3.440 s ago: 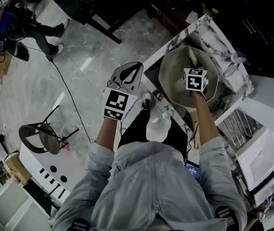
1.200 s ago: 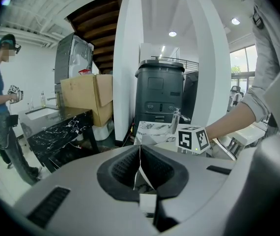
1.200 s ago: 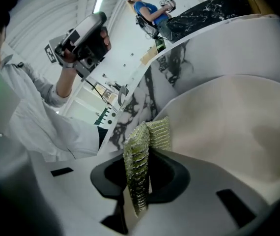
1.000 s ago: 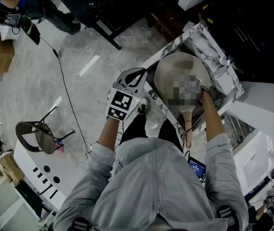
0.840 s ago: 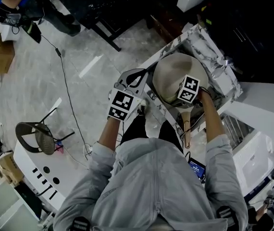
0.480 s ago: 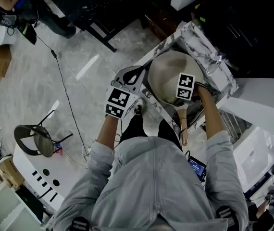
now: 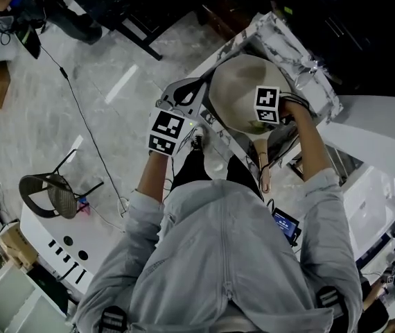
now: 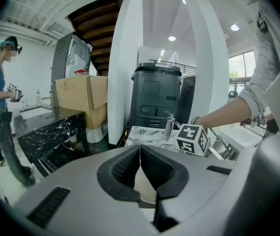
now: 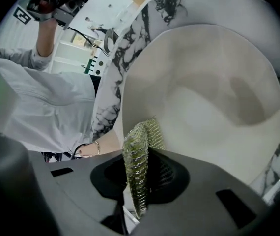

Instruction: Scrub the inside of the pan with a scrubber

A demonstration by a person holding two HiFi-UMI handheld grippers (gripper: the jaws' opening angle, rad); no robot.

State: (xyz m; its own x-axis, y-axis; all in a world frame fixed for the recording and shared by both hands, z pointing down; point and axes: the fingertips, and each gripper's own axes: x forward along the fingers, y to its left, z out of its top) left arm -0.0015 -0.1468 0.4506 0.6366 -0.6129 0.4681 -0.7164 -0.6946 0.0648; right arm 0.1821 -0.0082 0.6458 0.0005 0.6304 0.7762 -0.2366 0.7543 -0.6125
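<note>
Hiding scrubber base, right gripper over pan

In the right tool view, the scrubber has its lower end buried between the jaws of the right tool, and the tool's body covers the pan rim from 5 to 8 o'clock. In the head view, those jaws sit unseen beneath the marker cube, and the forearm hides the pan's rim at 4 o'clock. Behind the tips of the left tool, only a pale sliver shows, too little to name.
</note>
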